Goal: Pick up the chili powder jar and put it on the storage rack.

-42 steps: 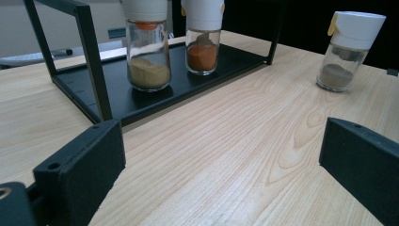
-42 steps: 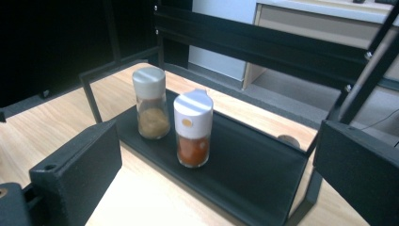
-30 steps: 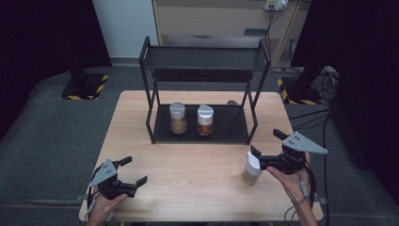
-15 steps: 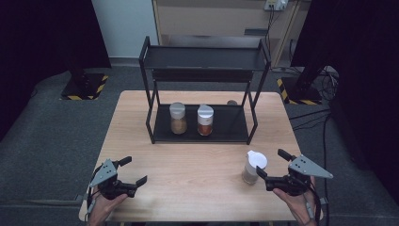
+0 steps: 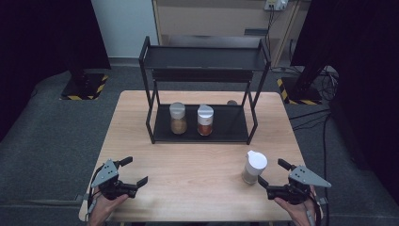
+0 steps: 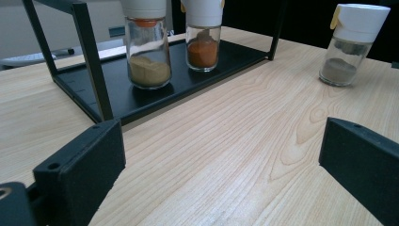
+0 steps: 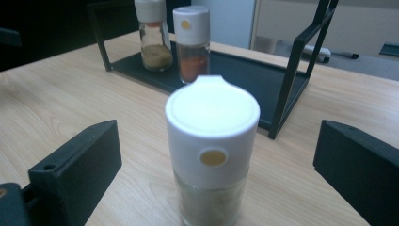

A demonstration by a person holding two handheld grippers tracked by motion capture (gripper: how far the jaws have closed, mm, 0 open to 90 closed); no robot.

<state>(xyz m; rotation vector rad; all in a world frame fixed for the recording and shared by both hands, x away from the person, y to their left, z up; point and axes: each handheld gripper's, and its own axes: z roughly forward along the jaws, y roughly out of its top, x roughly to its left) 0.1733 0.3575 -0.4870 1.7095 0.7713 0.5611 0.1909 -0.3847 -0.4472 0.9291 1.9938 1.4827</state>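
Right gripper (image 5: 272, 172) has drawn back from the spice jar (image 5: 254, 166) — both grippers' jaws spread

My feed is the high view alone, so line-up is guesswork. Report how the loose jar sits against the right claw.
Observer: In the right gripper view the white-capped jar stands upright, centred between the jaws of the open right claw, touching neither.
Operator: Describe its cap.
Observer: A round yellow dot on the cap's side faces the claw.
Operator: Give the fill.
Observer: The left gripper view shows a shallow layer of grey-brown powder at the bottom.
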